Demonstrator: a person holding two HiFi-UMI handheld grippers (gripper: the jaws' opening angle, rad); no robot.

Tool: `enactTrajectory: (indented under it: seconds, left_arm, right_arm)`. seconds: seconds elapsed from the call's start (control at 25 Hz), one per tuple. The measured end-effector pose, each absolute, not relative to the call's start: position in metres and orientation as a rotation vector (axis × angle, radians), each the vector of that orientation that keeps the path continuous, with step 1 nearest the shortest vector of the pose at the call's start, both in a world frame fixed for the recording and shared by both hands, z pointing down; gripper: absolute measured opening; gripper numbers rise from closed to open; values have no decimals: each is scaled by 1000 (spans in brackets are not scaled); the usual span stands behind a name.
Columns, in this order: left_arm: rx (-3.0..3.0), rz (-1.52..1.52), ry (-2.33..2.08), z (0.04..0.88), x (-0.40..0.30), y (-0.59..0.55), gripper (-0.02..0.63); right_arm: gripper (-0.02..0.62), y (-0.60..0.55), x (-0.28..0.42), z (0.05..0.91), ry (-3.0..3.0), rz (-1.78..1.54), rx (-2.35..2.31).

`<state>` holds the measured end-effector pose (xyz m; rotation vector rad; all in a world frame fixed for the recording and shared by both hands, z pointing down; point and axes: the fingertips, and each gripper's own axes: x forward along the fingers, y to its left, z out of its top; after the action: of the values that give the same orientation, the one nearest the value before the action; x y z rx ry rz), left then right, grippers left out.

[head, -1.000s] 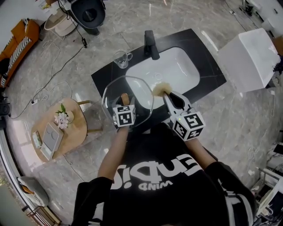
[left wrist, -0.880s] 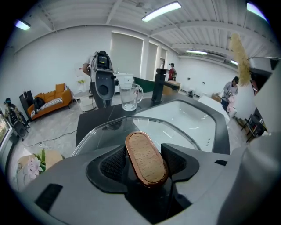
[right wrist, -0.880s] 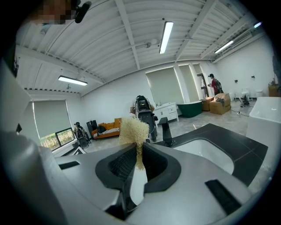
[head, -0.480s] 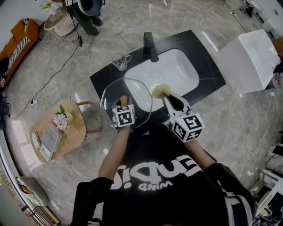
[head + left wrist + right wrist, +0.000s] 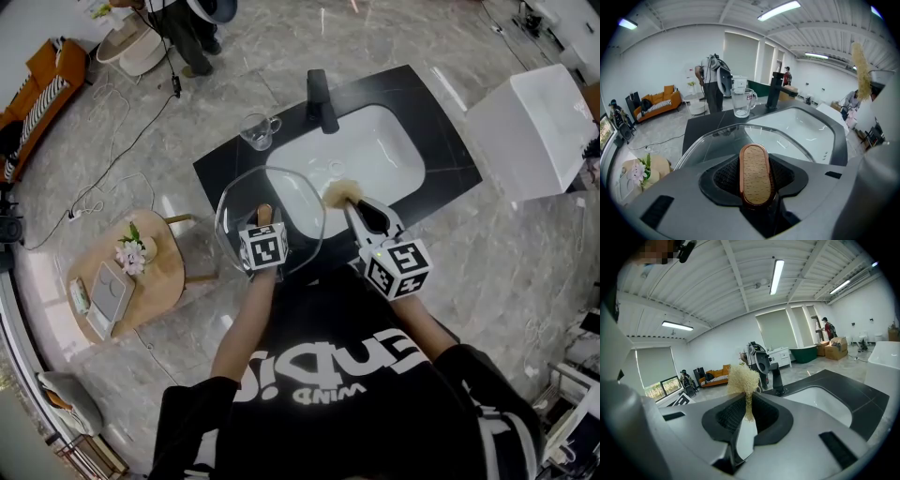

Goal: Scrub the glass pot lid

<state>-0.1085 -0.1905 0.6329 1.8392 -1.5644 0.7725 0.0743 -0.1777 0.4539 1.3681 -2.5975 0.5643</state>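
**Glass pot lid (image 5: 284, 190) held over the counter's front-left edge**

The lid hangs tilted in the air, carried by its wooden knob (image 5: 755, 174). It hangs above the front-left part of the black counter (image 5: 441, 141), and its far rim reaches over the near-left rim of the white sink (image 5: 380, 141). The left gripper (image 5: 264, 223) has just been closing its jaws. They now sit narrow against both sides of the knob, with the glass spreading out beyond them.

The right gripper (image 5: 360, 212) is clamped tight on the thin white handle of a scrub brush (image 5: 743, 380). The brush's pale, fibrous head sticks up past the jaws. From the head view, that head sits over the sink's front rim, just beside the lid's right edge. Whether it touches the glass cannot be told.

A clear glass mug (image 5: 257, 128) stands at the counter's back-left corner. The black faucet (image 5: 322, 97) stands to its right on the back edge, behind the sink.
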Motion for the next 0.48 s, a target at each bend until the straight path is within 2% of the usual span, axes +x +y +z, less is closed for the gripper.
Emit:
enactTrajectory:
  seconds: [0.48]
  left_arm:
    - [1903, 768, -1557, 602, -111, -179, 176]
  right_arm:
    - [37, -182, 80, 452, -2593, 550, 1384]
